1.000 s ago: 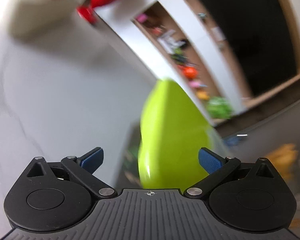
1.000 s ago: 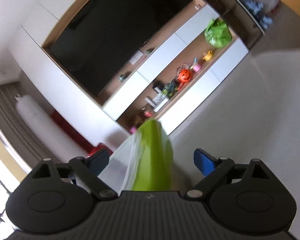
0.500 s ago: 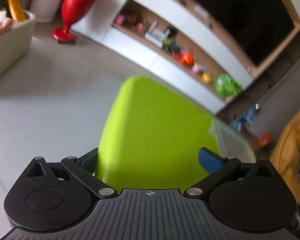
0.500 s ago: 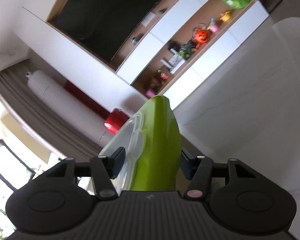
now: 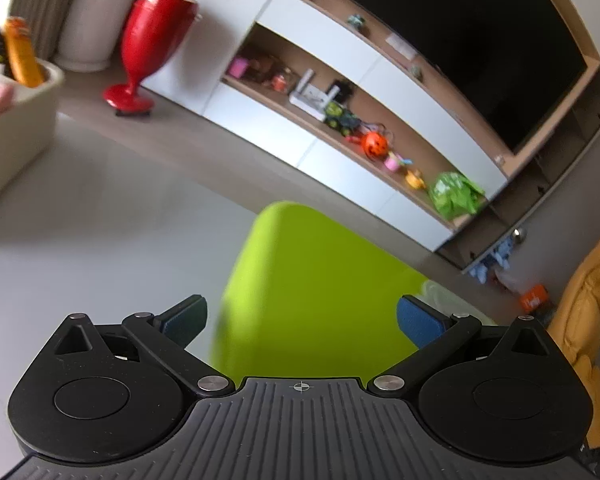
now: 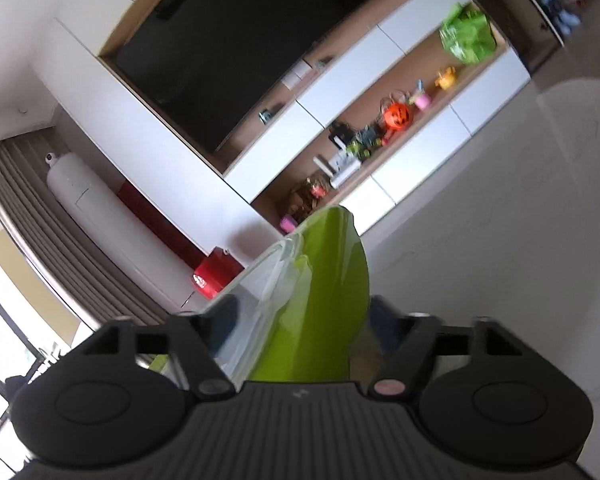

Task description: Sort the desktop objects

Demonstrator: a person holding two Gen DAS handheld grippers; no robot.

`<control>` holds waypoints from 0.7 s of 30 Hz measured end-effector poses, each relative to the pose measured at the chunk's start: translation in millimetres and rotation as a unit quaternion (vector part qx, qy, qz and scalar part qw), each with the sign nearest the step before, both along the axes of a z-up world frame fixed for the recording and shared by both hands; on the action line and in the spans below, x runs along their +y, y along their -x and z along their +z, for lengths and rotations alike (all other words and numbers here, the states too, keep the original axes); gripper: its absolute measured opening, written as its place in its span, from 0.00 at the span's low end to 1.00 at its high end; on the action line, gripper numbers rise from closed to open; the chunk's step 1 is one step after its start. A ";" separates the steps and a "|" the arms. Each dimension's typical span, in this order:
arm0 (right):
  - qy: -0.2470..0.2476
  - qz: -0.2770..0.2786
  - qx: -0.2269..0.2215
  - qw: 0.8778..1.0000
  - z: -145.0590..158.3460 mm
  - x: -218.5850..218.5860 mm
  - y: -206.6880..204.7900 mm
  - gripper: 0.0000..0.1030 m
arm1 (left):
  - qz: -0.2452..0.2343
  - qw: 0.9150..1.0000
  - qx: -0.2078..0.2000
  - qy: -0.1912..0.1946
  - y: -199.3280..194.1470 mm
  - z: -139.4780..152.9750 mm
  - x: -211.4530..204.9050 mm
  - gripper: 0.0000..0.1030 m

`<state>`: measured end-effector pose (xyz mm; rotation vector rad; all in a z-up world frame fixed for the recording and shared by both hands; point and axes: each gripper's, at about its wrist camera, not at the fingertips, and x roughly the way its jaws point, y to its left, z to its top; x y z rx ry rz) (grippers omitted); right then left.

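In the left wrist view, a cream bin sits at the far left on the pale desk, with an orange item standing up out of it. Behind it on the floor is a red vase, and further right a shelf runs along the wall, carrying an orange pumpkin and a green bag. The left tool is released, its blue pads spread wide on either side of a lime-green lid, which lies between them; whether either pad touches it cannot be told. A clear rim shows at the lid's right edge. A yellow cloth fills the far right.

In the right wrist view, a white cylinder leans by the curtain at left. The right tool is clenched on a box of clear plastic with the same lid on it, seen edge-on, tilted and raised above the desk. The dark screen hangs above the shelf.
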<state>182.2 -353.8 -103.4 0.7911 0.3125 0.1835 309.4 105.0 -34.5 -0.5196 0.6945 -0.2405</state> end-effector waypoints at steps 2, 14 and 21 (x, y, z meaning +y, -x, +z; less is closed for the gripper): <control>0.013 0.002 -0.012 1.000 4.6 3.4 5.1 0.82 | 0.010 1.000 -0.004 -0.012 10.4 6.6 4.9 1.00; -0.007 -0.002 0.004 1.000 1.2 0.7 -1.6 0.59 | -0.004 1.000 -0.011 -0.006 18.0 -1.0 -6.2 0.95; -0.009 -0.003 0.002 1.000 1.0 -3.5 1.5 0.54 | -0.003 0.999 -0.001 -0.048 35.3 2.7 -12.0 0.67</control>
